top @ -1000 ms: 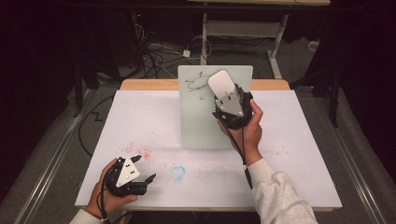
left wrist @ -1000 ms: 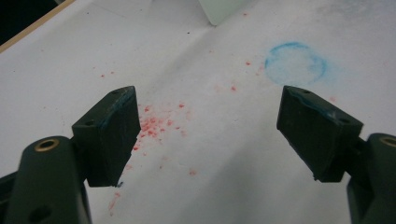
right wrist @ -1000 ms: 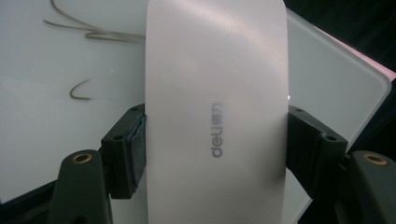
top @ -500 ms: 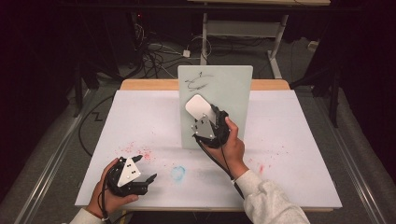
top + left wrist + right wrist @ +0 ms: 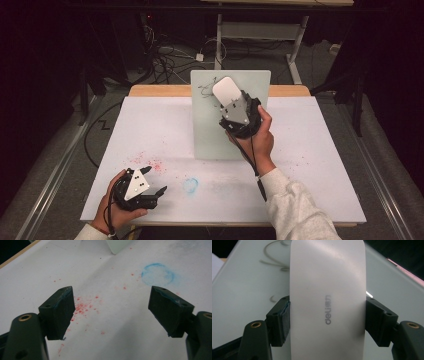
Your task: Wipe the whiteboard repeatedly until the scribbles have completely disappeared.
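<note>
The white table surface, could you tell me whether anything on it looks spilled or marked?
Yes: red specks are scattered beside the left gripper, and a smudged blue ring lies next to them on the table, like leftover stains.

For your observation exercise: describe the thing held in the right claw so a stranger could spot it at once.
Find the pale green board on the white table. Over its far end, the right claw grips a white eraser, smooth, oblong, round-cornered, with a small grey logo.
</note>
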